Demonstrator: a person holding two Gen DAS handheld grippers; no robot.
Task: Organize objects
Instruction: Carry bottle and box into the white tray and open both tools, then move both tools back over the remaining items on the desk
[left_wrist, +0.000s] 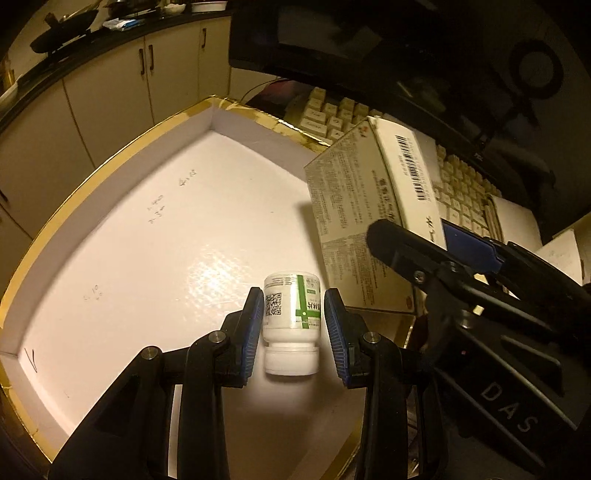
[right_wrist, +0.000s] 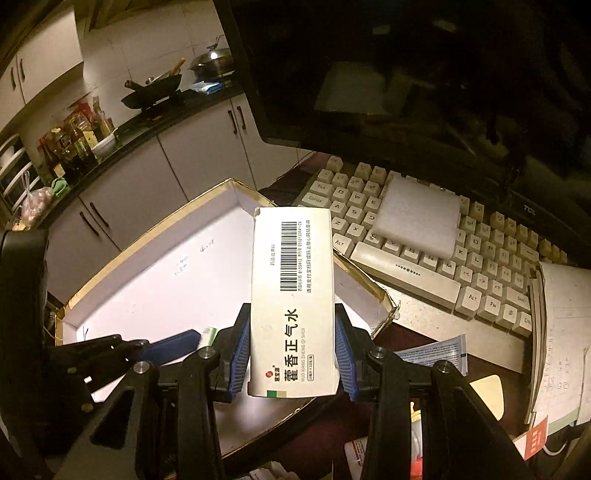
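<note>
Two claws work over a wide, shallow tray with a white floor and gold-edged walls. Inside the tray, the left claw sits spread around a small white pill bottle with a green-striped label and a square scan code; the bottle lies on its side on the tray floor near the tray's near edge, cap end toward the camera, and a narrow gap shows between each blue pad and the bottle's sides, so nothing is pinched there. Just to the right of the bottle, over the tray's right wall, the right claw is pressed onto a tall white medicine box printed with a barcode and large black characters, its blue pads flat against the box's two long sides. From the left wrist view the same box is tilted, its lower corner close beside the bottle, though whether it touches the tray cannot be told. Faint pencil marks are scattered on the tray floor. Beyond the tray's far right wall lies a cream keyboard with a white foam pad resting on its keys, under a dark monitor. To the right of the keyboard is a stack of papers. Behind the tray's far left wall, kitchen cabinets run under a dark counter carrying a wok.
</note>
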